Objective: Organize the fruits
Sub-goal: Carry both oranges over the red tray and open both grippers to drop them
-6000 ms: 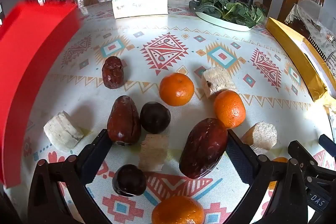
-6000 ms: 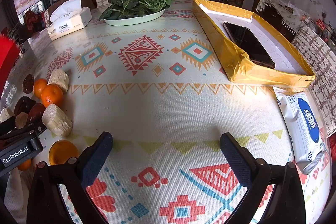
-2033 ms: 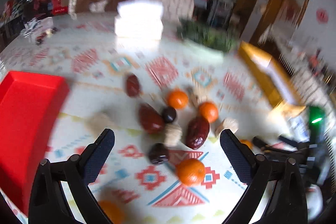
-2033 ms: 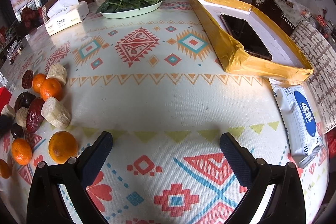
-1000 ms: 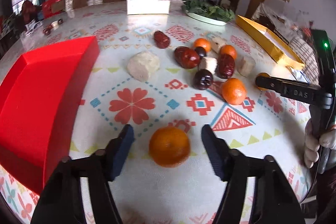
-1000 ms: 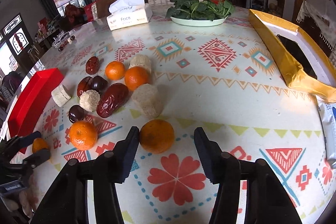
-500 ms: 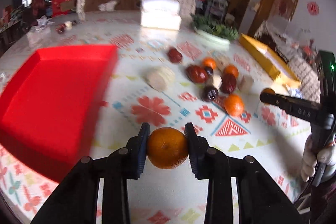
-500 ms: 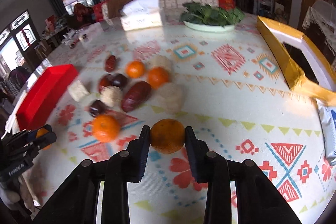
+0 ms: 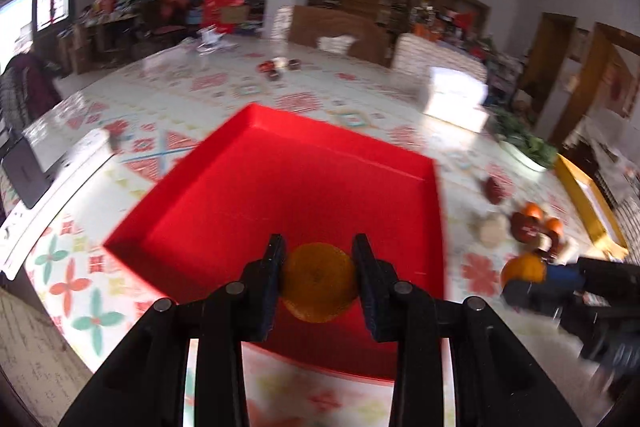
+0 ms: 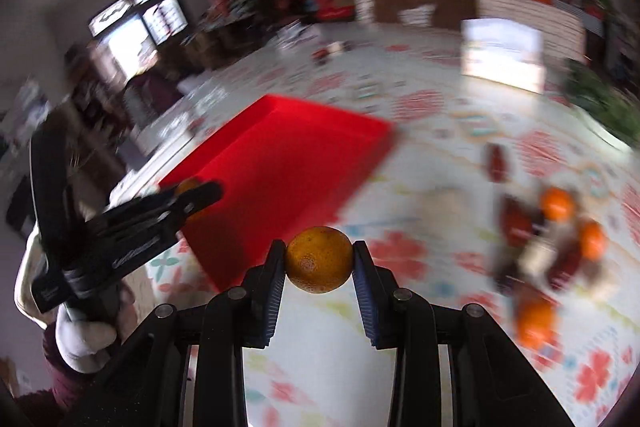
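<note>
Over the red tray (image 9: 248,187), the left hand-held gripper (image 9: 319,281) squeezes an orange (image 9: 318,283) between its two fingers. Beside the tray's near corner, above the surface (image 10: 420,155), the right hand-held gripper (image 10: 319,261) squeezes a second orange (image 10: 319,259). More fruit (image 10: 552,247) lies in a blurry bunch on the surface, off to the right.

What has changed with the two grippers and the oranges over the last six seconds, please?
Both grippers were open and empty; each has since closed on an orange and lifted it. The left gripper now holds its orange over the red tray; the right gripper carries the second orange toward it, short of the rim. The other fruit pile remains on the tablecloth.
</note>
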